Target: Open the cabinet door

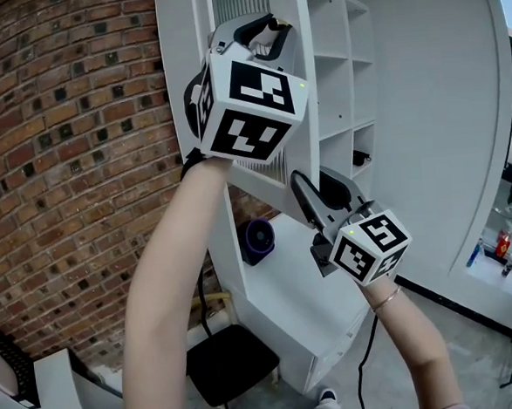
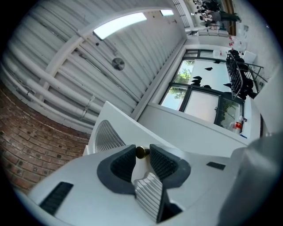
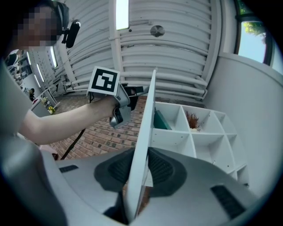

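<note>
The white cabinet door (image 1: 297, 109), with a ribbed panel, stands swung out from the cabinet's open shelves (image 1: 343, 79). My left gripper (image 1: 266, 37) is raised high at the door, shut on the small brass knob (image 2: 141, 152), which sits between its dark pads (image 2: 121, 165). Lower down, my right gripper (image 1: 312, 187) clamps the door's thin edge (image 3: 148, 114), one pad on each face. The right gripper view shows the door edge-on, with my left gripper (image 3: 126, 99) on its far side and the shelves (image 3: 194, 137) to the right.
A brick wall (image 1: 70, 168) stands close on the left. A black seat (image 1: 228, 363) and a dark round object (image 1: 258, 240) sit low by the cabinet's base. A curved white wall (image 1: 443, 125) rises on the right. A teal item (image 3: 160, 120) and a reddish plant (image 3: 193, 120) sit in the shelves.
</note>
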